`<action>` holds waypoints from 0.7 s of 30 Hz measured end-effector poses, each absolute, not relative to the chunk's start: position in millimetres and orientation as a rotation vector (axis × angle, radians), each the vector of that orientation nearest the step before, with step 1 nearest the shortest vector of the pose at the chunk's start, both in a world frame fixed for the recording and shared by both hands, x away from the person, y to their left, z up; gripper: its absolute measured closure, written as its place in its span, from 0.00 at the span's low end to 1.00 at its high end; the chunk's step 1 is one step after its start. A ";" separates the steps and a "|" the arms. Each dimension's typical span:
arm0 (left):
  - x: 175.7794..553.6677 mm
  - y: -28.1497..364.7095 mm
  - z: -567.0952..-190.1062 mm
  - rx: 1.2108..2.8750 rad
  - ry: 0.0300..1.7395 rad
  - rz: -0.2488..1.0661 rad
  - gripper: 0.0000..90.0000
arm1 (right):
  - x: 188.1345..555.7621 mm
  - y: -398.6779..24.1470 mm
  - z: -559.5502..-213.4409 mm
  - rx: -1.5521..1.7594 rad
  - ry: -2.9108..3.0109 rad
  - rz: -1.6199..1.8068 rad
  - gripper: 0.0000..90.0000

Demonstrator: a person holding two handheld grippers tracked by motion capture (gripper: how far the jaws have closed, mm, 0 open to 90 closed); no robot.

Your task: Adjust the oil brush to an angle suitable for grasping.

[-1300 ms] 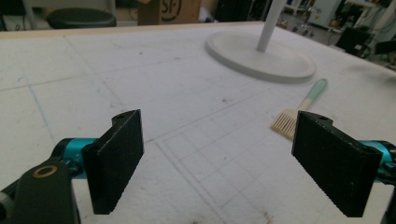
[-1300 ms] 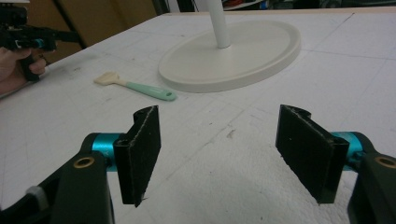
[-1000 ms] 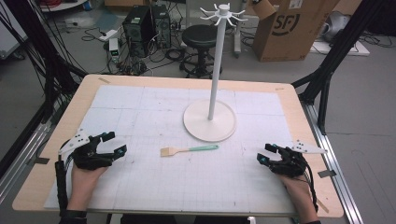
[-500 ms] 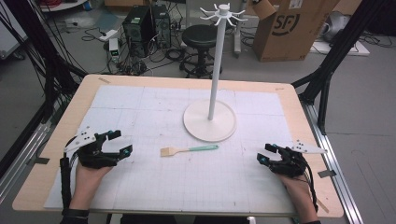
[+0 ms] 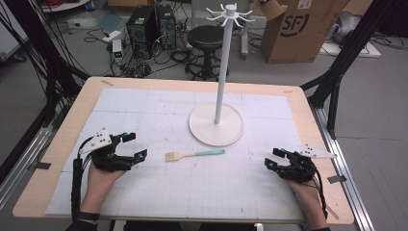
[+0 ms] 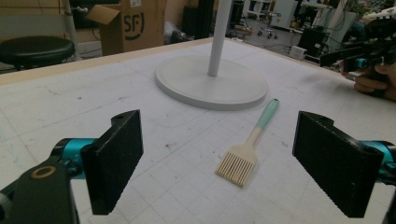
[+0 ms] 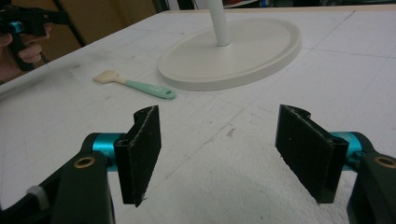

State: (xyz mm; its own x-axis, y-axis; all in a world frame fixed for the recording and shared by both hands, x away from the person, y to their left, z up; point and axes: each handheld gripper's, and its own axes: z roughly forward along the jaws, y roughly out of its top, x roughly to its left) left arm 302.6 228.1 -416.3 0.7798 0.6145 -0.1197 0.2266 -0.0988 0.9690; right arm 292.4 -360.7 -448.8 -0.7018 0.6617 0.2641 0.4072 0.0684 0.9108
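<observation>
Here, a flat-bristled, mint-handled brush [image 5: 195,155] lies on gridded matting [image 5: 144,110].

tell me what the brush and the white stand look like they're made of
Brush: pale, matte bristles and neck, likely silicone or wood; the mint handle looks like smooth plastic or silicone. Stand: even white pole and round base with a soft sheen, probably painted metal or plastic.

From my left gripper [image 5: 134,147], bare mat [image 5: 144,115] runs straight to the brush [image 5: 195,155]. Just behind the brush, the stand's round base [image 5: 216,124] and its pole [image 5: 223,72] block passage. I see open mat ahead of my right gripper [image 5: 270,159].
</observation>
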 end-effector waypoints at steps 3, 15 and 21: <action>305.1 221.2 -414.9 1.689 0.660 0.367 0.19 | 292.6 -360.7 -448.8 1.088 2.126 1.684 0.34; 320.5 177.0 -408.1 1.751 0.571 0.370 0.20 | 293.6 -360.4 -448.9 1.102 2.127 1.673 0.34; 320.2 169.4 -409.6 1.757 0.577 0.321 0.25 | 294.6 -359.3 -448.8 1.115 2.135 1.656 0.34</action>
